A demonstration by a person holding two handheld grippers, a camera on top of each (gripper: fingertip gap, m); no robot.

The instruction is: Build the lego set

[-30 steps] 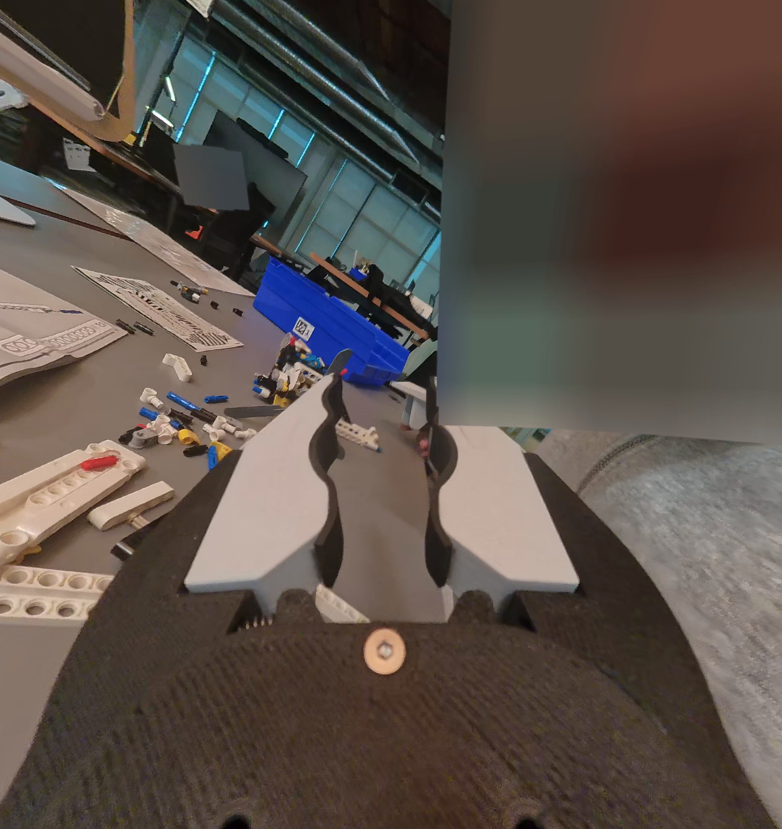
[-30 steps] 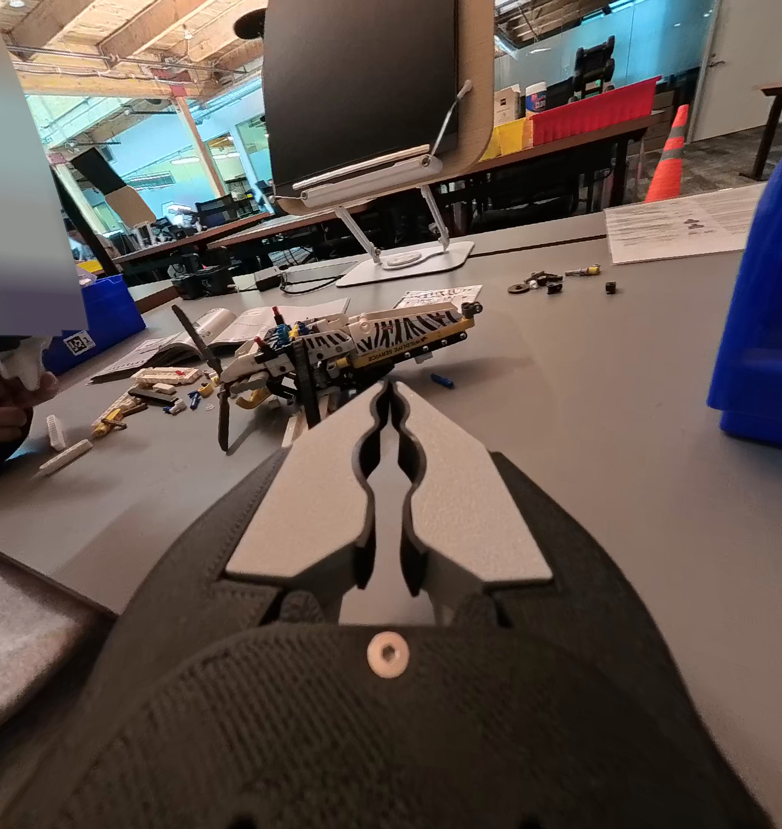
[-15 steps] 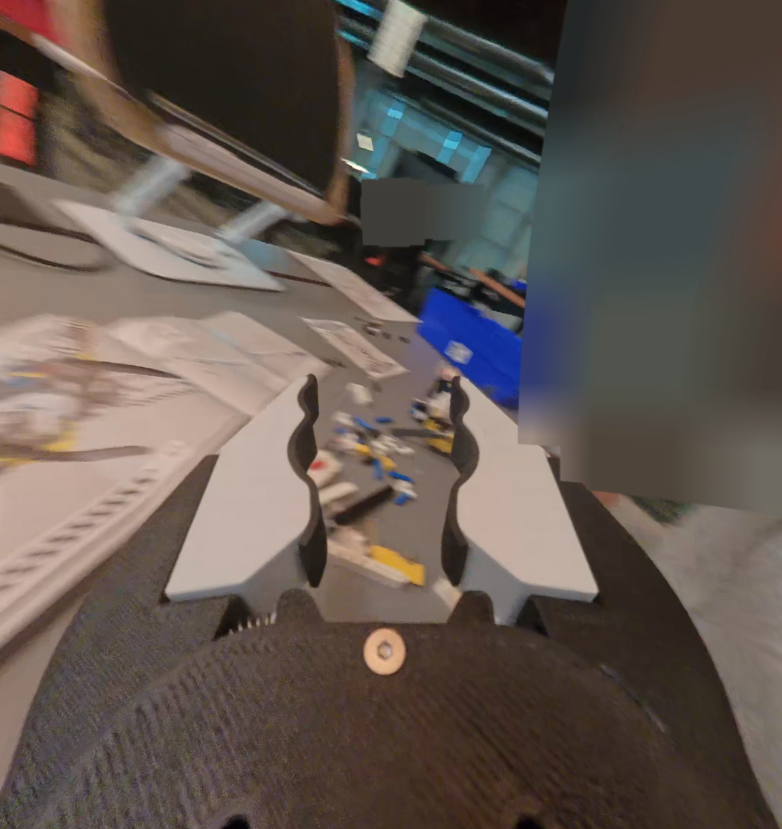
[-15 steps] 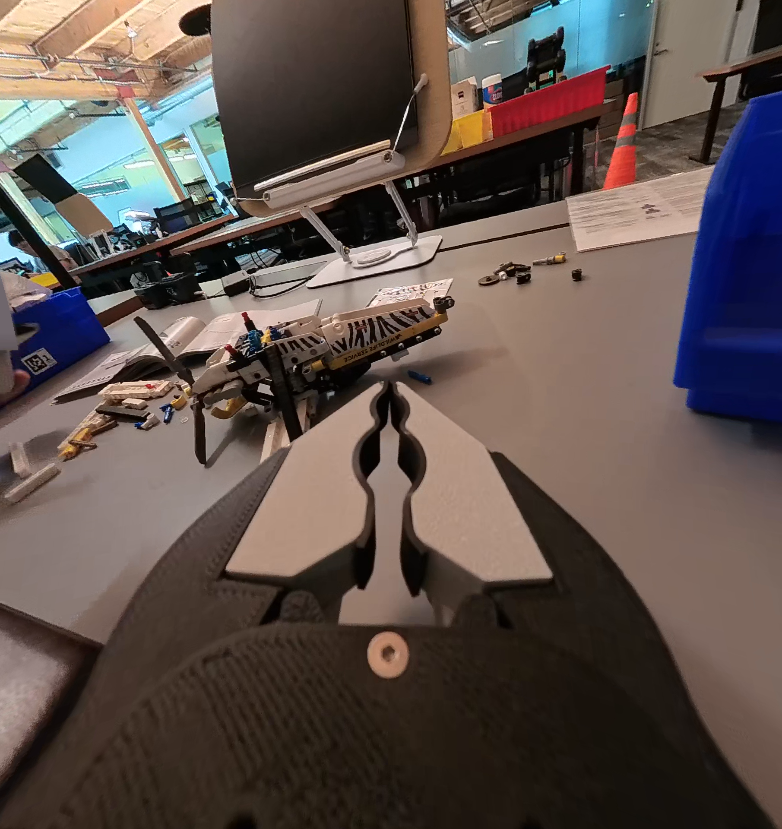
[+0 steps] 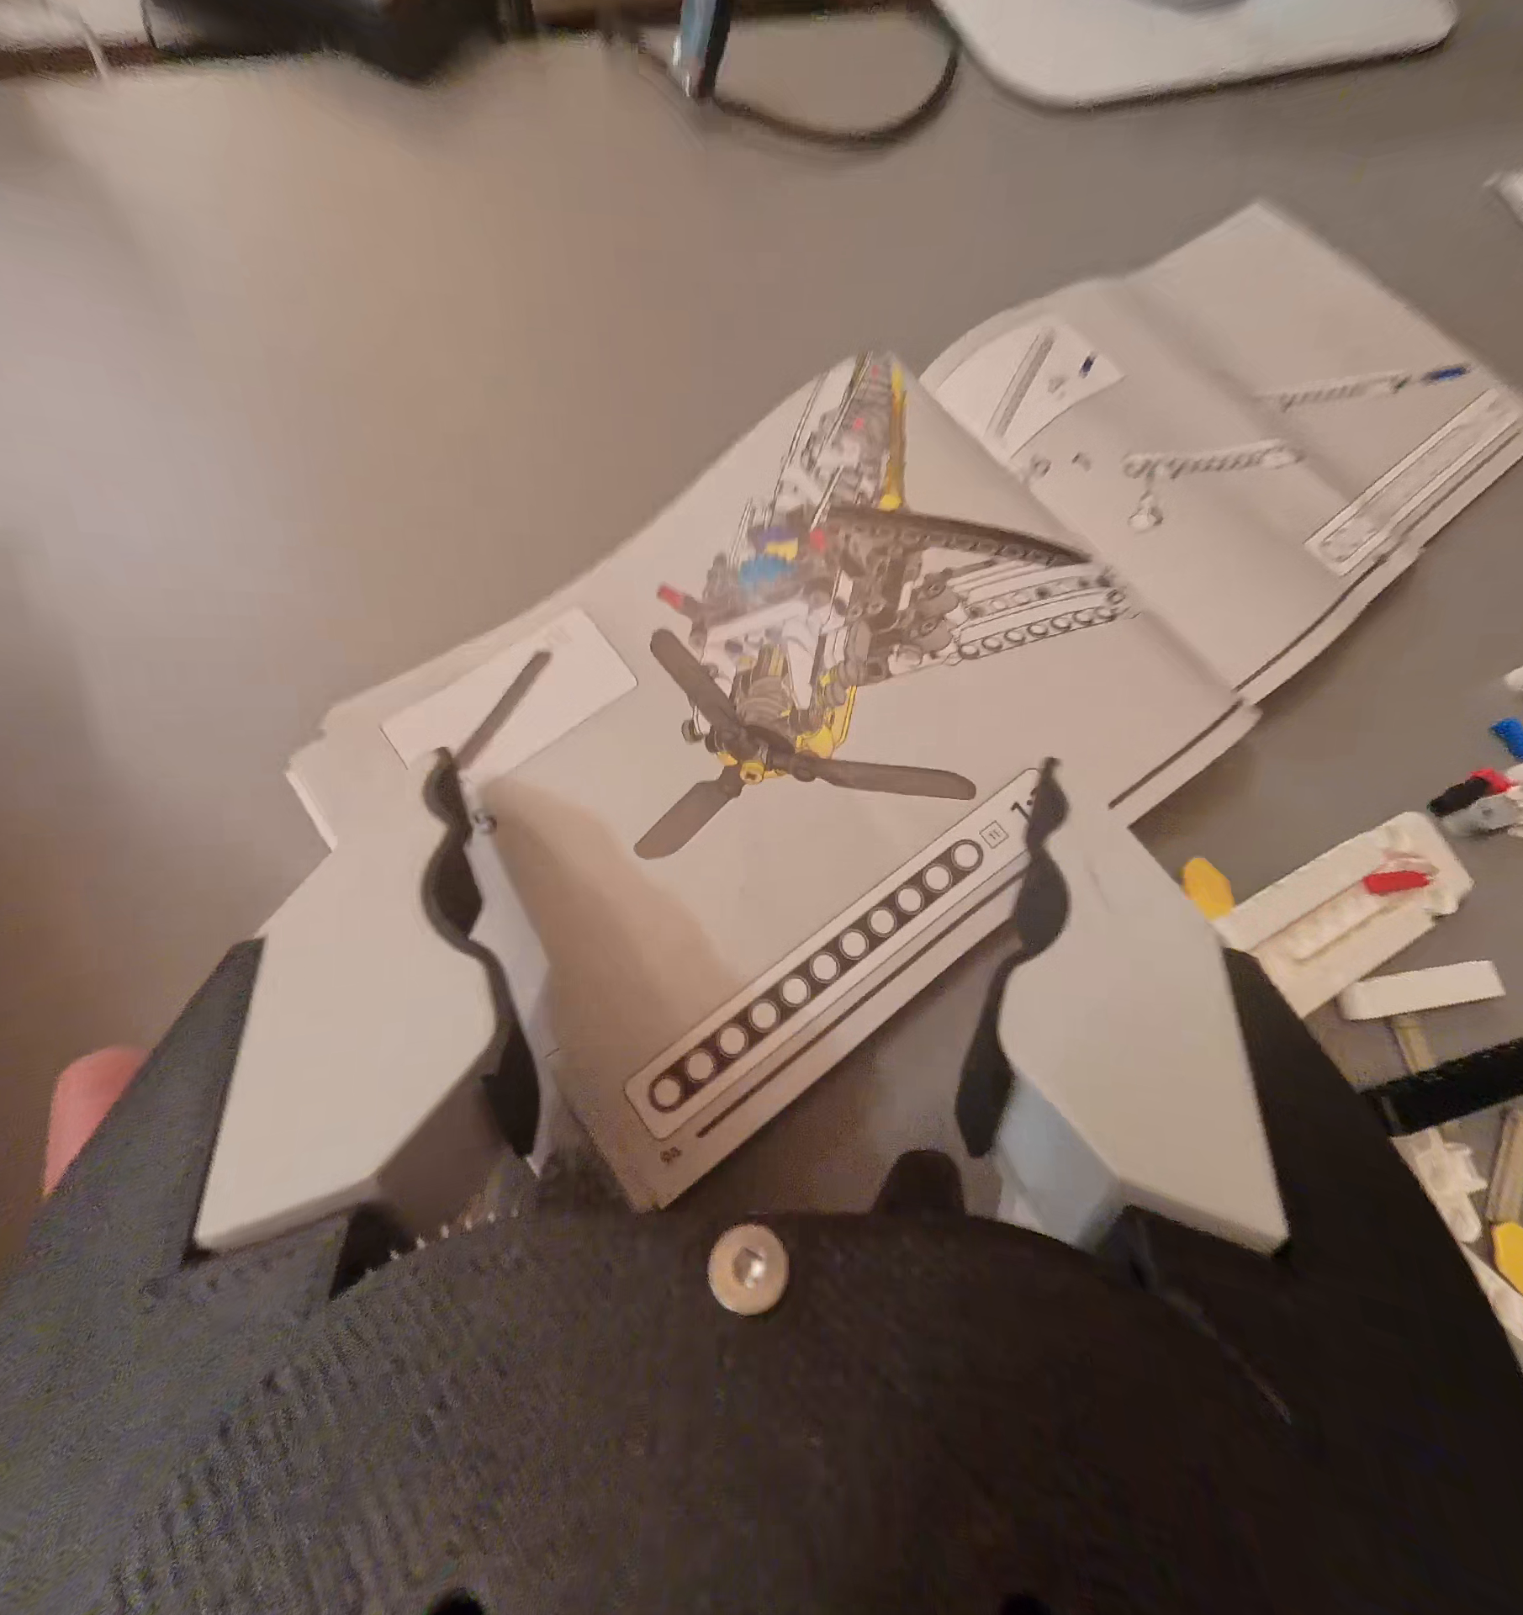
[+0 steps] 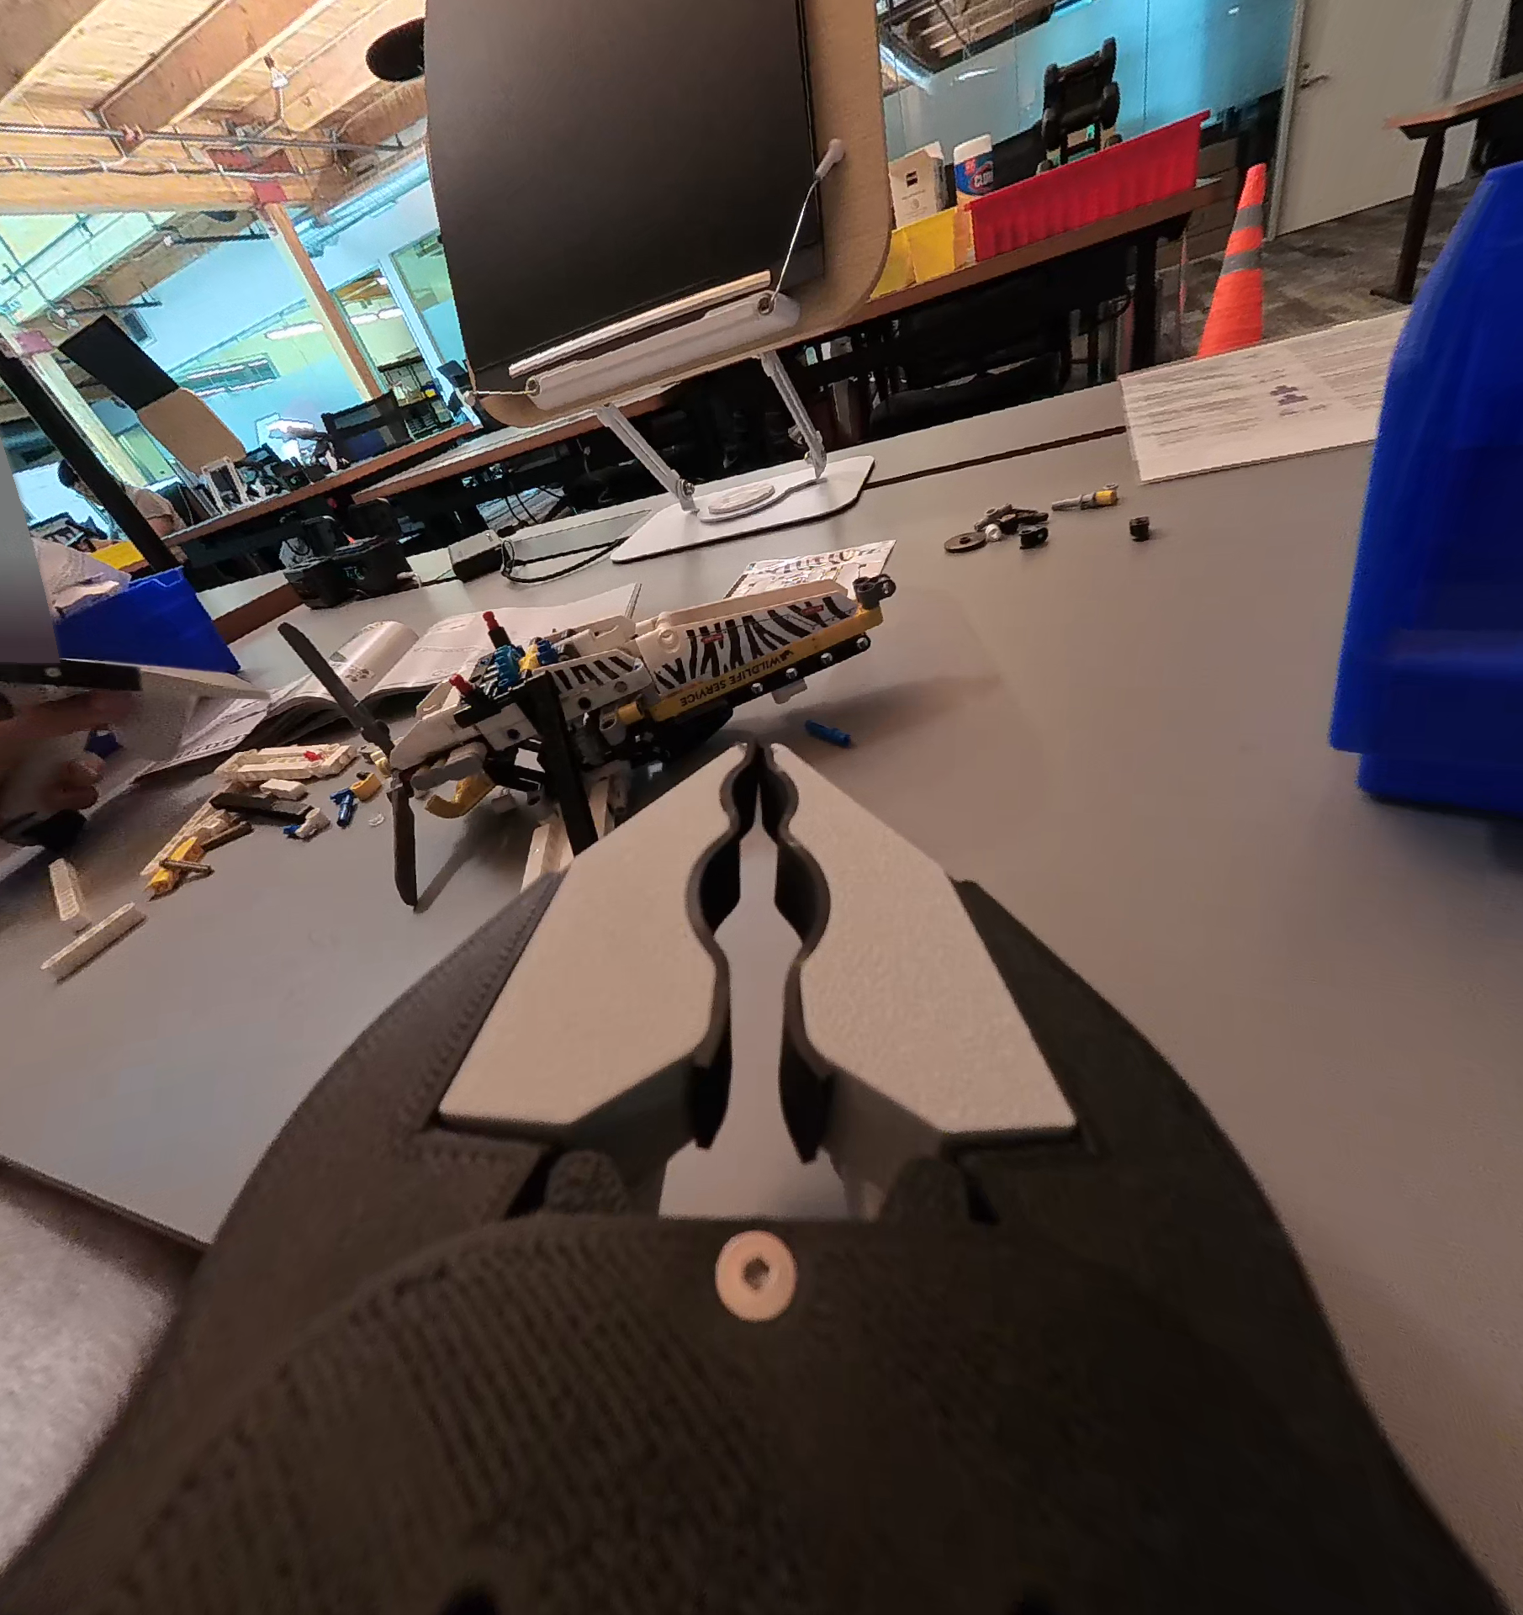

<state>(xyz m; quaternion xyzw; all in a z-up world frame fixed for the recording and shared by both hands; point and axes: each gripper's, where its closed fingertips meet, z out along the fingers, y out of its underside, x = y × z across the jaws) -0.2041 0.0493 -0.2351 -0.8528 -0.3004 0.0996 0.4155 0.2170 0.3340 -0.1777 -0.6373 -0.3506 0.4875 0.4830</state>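
My left jaws (image 5: pixel 744 791) are spread, empty, over the open manual (image 5: pixel 827 682). My right jaws (image 6: pixel 759 758) are pressed together, empty. The plane model (image 6: pixel 644 682) stands on the bench (image 6: pixel 1090 830) just beyond them, long axis running left-right; right hand nearer

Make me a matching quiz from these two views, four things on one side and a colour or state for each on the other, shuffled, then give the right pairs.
Things:
1. left gripper
2. right gripper
3. instruction booklet
4. storage bin

States or colours:
A. blue
B. lying open on the table
C. jaws wide apart, empty
D. jaws closed, empty

Pairs: 1-C, 2-D, 3-B, 4-A
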